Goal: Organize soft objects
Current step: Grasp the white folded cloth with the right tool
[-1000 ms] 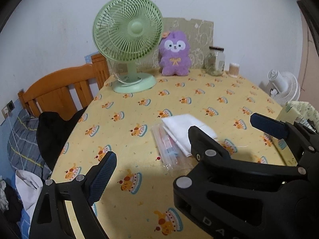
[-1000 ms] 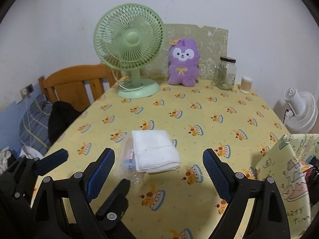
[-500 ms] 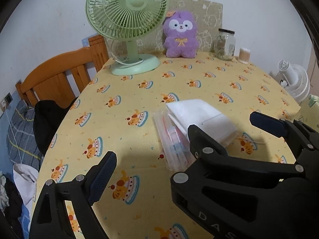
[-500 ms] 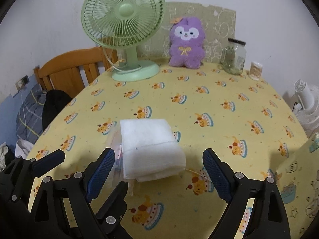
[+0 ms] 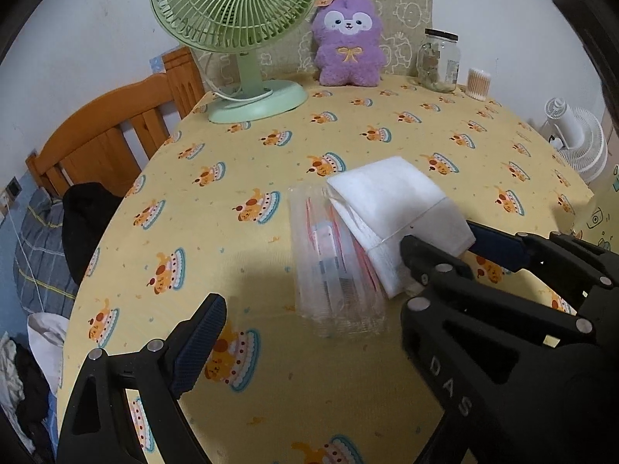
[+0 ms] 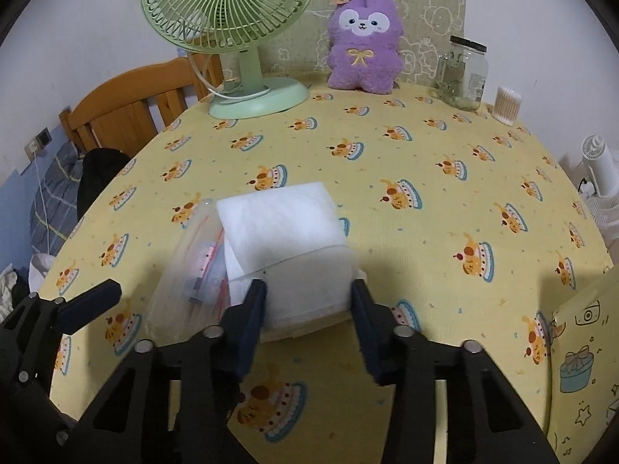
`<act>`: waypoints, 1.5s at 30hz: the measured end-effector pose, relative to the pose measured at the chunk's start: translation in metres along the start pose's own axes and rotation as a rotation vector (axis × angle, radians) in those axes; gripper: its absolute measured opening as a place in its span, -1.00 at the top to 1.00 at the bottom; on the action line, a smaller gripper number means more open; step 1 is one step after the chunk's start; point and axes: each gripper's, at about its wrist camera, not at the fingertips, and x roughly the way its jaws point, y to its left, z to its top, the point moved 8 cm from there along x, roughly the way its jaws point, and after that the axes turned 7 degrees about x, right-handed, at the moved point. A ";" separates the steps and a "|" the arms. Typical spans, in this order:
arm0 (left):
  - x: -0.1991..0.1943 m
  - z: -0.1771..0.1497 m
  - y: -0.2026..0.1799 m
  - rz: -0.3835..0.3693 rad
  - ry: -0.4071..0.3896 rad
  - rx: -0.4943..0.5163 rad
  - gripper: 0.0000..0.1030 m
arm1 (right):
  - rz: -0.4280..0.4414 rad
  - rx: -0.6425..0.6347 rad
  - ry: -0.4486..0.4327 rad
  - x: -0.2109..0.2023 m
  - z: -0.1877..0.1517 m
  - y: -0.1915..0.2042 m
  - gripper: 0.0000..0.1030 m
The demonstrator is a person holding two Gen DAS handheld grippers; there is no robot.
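Cloth, white and folded, sits between my right claw's fingers; both pads press its near end, so I read that claw as clamped on it. Left of the cloth, partly under it, lies a clear bag. My left claw hangs wide apart further left over the table, holding nothing; only one of its fingers shows clearly. Far ahead of both claws stand a green fan, a purple plush, a jar and a cup of swabs.
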 end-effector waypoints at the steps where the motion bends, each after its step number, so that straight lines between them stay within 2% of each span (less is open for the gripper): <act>1: 0.000 0.000 0.000 0.001 0.000 -0.001 -0.80 | -0.009 -0.002 0.004 0.000 0.000 -0.001 0.27; 4: -0.002 0.003 -0.004 0.000 -0.014 -0.009 -0.80 | -0.024 -0.006 -0.005 -0.005 0.003 -0.006 0.51; 7: -0.006 0.010 -0.012 -0.008 -0.037 -0.005 -0.80 | -0.016 0.011 -0.015 -0.012 0.005 -0.014 0.61; 12: -0.006 0.016 -0.027 -0.040 -0.054 0.025 -0.80 | -0.041 0.038 -0.023 -0.017 0.005 -0.030 0.61; 19: -0.006 0.025 -0.038 -0.036 -0.060 0.037 -0.80 | -0.080 0.070 -0.059 -0.029 0.009 -0.053 0.62; 23: -0.001 0.029 -0.047 -0.064 -0.056 0.046 -0.80 | -0.084 0.093 -0.059 -0.030 0.010 -0.064 0.62; 27: 0.005 0.030 -0.048 -0.055 -0.044 0.045 -0.79 | -0.088 0.095 -0.054 -0.027 0.009 -0.068 0.62; 37: 0.009 0.028 -0.031 0.019 -0.040 0.021 -0.40 | -0.079 0.100 -0.047 -0.021 0.009 -0.065 0.62; 45: 0.015 0.025 -0.019 0.032 -0.018 -0.003 -0.27 | -0.066 0.085 -0.042 -0.020 0.009 -0.055 0.62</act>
